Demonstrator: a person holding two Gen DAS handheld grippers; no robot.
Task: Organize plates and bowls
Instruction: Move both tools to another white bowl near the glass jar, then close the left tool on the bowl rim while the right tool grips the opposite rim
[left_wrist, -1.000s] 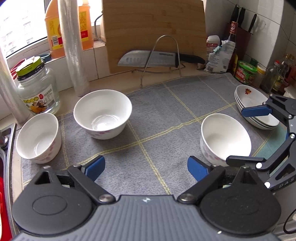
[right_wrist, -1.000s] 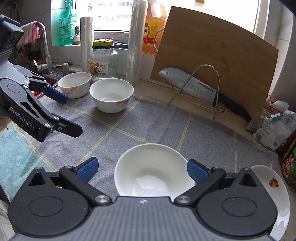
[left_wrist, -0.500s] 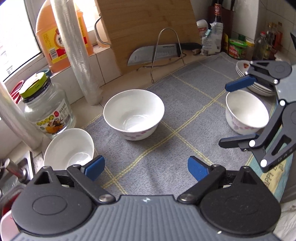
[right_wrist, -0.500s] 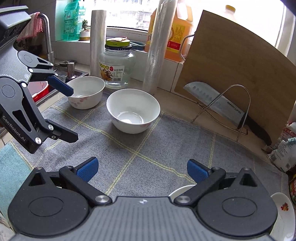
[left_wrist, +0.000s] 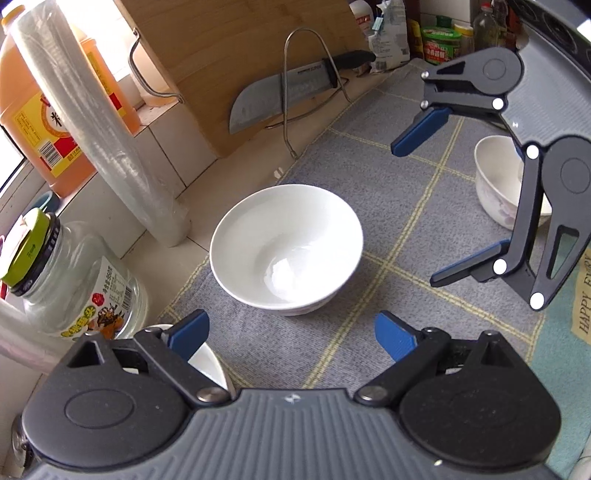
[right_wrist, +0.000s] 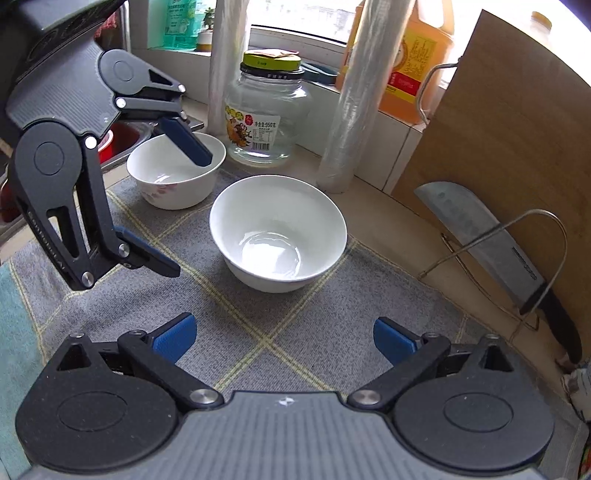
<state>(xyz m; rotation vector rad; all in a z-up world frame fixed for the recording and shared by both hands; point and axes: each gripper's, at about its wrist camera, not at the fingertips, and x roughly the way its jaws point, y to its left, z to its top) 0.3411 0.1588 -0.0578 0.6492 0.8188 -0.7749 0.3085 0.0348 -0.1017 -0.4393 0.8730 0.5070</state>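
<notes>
A white bowl (left_wrist: 286, 245) stands on the grey checked mat (left_wrist: 388, 206), and shows in the right wrist view (right_wrist: 277, 230) too. My left gripper (left_wrist: 291, 334) is open and empty just short of it. My right gripper (right_wrist: 284, 338) is open and empty, also facing that bowl. A second bowl (right_wrist: 176, 170) sits at the mat's left end, under the left gripper's upper finger (right_wrist: 186, 142); its rim shows by my left finger (left_wrist: 207, 363). A third bowl (left_wrist: 498, 184) stands behind the right gripper (left_wrist: 428, 206).
A glass jar (right_wrist: 267, 110), a roll of cling film (right_wrist: 364, 96) and an orange oil jug (right_wrist: 413, 62) line the back ledge. A wooden cutting board (right_wrist: 517, 122) leans behind a cleaver on a wire stand (right_wrist: 491, 236). Bottles and packets (left_wrist: 439, 44) stand far right.
Both grippers have moved left and closer to the middle bowl. The right gripper has left the right-hand bowl behind. The plate stack is out of view.
</notes>
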